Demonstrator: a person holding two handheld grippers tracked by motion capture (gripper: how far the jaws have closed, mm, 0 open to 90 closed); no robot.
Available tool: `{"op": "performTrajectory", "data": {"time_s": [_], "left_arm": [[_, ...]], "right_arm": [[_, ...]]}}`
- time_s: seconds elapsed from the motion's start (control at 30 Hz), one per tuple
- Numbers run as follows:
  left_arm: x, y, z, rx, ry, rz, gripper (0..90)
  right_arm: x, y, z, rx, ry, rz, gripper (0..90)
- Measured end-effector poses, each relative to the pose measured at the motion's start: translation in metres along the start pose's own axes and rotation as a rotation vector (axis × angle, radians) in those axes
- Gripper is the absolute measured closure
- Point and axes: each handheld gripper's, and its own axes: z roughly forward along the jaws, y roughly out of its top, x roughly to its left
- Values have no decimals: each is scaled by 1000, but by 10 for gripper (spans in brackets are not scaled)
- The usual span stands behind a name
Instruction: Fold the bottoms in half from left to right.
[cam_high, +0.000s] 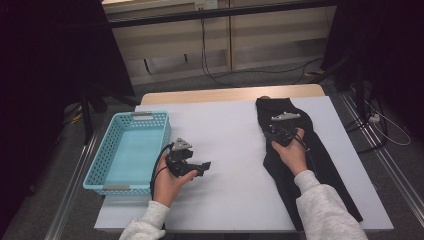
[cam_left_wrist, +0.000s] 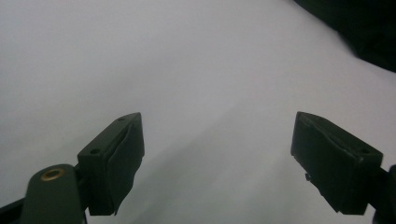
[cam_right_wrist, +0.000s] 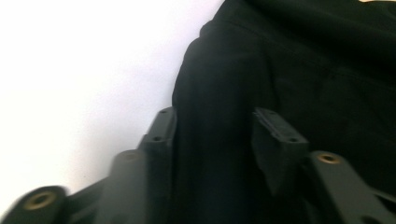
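Black cloth (cam_right_wrist: 280, 70), a long dark garment on the white table cover (cam_high: 225, 150), lies under the right gripper (cam_right_wrist: 215, 135), which sits on its left edge with a fold bunched between the jaws (they look pressed on it, though the view is blurred). Left of it and well apart, the left gripper (cam_high: 202, 167) rests with its jaws spread over bare cover, a turquoise basket (cam_high: 107, 165) just to its left.

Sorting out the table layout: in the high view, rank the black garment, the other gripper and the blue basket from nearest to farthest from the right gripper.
1. black garment: directly under the right gripper, a fold between its jaws.
2. left gripper: mid-table, to its left.
3. blue basket: far left edge of the white table.
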Motion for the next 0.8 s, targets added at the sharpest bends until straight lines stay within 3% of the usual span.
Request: {"op": "performTrajectory", "data": {"time_s": [0.3, 0.6, 0.8], "left_arm": [[0, 1, 1, 0, 2, -6, 172], [-1, -2, 0, 11, -3, -3, 173], [0, -4, 2, 17, 0, 2, 173]], "right_arm": [[-8, -1, -1, -8, -20, 4, 829], [-11, 0, -2, -26, 40, 31, 855], [1, 3, -3, -24, 91, -3, 858]]}}
